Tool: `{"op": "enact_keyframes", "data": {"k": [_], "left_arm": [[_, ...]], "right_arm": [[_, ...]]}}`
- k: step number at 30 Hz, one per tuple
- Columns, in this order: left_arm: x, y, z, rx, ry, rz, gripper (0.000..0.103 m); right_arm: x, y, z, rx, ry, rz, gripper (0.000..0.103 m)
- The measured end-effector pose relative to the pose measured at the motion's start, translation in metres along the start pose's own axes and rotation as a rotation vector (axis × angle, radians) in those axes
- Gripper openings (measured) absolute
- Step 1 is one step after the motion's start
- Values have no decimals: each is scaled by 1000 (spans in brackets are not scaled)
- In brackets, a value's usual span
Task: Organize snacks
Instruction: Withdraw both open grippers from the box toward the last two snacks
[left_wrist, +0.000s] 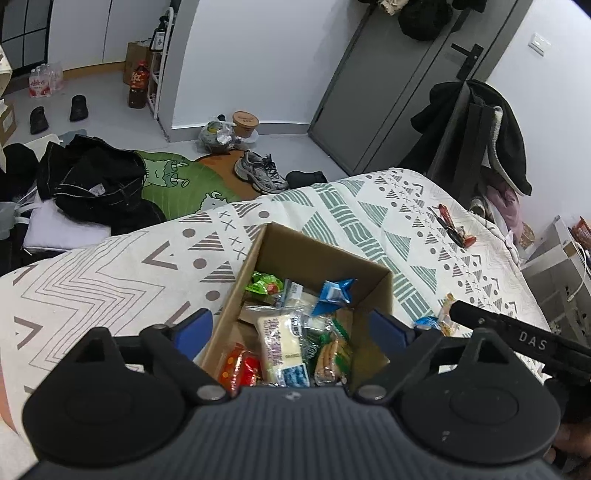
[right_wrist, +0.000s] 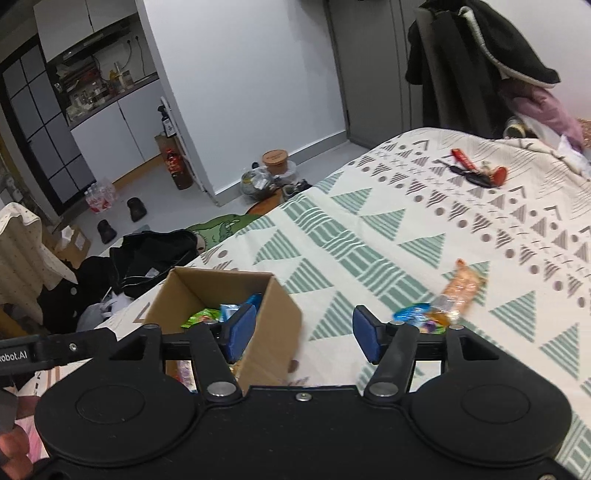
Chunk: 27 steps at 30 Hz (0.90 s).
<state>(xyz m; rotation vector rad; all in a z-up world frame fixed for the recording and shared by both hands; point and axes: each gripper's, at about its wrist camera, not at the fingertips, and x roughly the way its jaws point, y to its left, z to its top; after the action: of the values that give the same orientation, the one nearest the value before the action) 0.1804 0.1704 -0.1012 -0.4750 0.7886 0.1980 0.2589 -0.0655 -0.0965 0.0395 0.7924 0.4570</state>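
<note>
A: Two hand-held grippers over one bed (left_wrist: 110, 266), patterned cover. Status, big to small?

B: Cardboard box (left_wrist: 314, 254) sits on the bed, open top, full of snack packs. Left hand-held gripper (left_wrist: 291, 328) hovers above the box, jaws spread, nothing held. Right hand-held gripper (right_wrist: 303, 332) just beside the box, jaws spread, empty.

A: Loose items?

B: Orange snack pack (right_wrist: 463, 286) and blue snack pack (right_wrist: 412, 314) lie on the bed, right of the box. Keys (right_wrist: 476, 173) further back.
</note>
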Motion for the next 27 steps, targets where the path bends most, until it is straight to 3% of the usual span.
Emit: {"op": "enact_keyframes", "data": {"k": [13,27], "left_arm": [[-18,-34,-8,52,-24,-6,92],[-9,-92,-24,142,-22,-15,92]], "right_arm": [[-37,-45,3,14,-43,-40,58],[-54,-125,-4,95,-58,-88,59]]}}
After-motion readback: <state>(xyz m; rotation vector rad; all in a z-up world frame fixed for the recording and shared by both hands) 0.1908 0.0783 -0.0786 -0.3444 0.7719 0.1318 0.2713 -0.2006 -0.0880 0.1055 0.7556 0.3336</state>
